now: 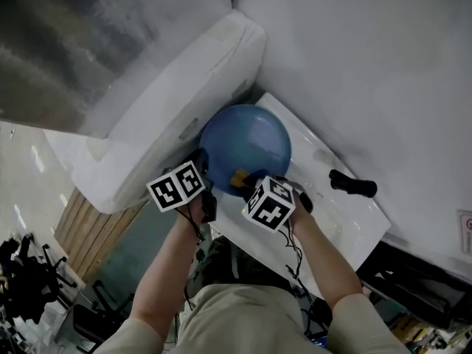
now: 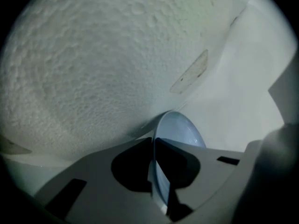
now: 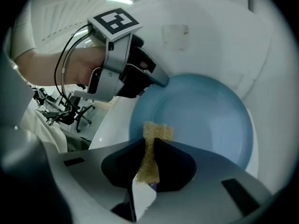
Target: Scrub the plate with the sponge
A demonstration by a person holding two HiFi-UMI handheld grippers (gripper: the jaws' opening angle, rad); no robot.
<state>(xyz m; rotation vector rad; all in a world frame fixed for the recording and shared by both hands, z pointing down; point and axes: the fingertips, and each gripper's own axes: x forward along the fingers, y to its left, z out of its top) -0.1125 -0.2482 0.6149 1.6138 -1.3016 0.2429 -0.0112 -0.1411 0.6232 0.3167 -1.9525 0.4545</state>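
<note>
A round blue plate point(image 1: 247, 146) lies tilted over a white board point(image 1: 346, 220). My left gripper point(image 1: 203, 169) is shut on the plate's near-left rim. In the left gripper view the plate point(image 2: 180, 127) shows edge-on, pinched where the jaws meet point(image 2: 154, 141). My right gripper point(image 1: 247, 183) is shut on a yellow-brown sponge point(image 1: 240, 177) at the plate's near edge. In the right gripper view the sponge point(image 3: 156, 132) sticks out past the jaw tips point(image 3: 150, 146) onto the plate's point(image 3: 205, 120) lower left face, with the left gripper point(image 3: 161, 81) on the rim above it.
A big white foam block point(image 1: 169, 102) presses against the plate's left side and fills the left gripper view point(image 2: 93, 64). A black handle-like object point(image 1: 352, 185) lies on the white board to the right. Office chairs point(image 1: 29, 279) stand on the floor at lower left.
</note>
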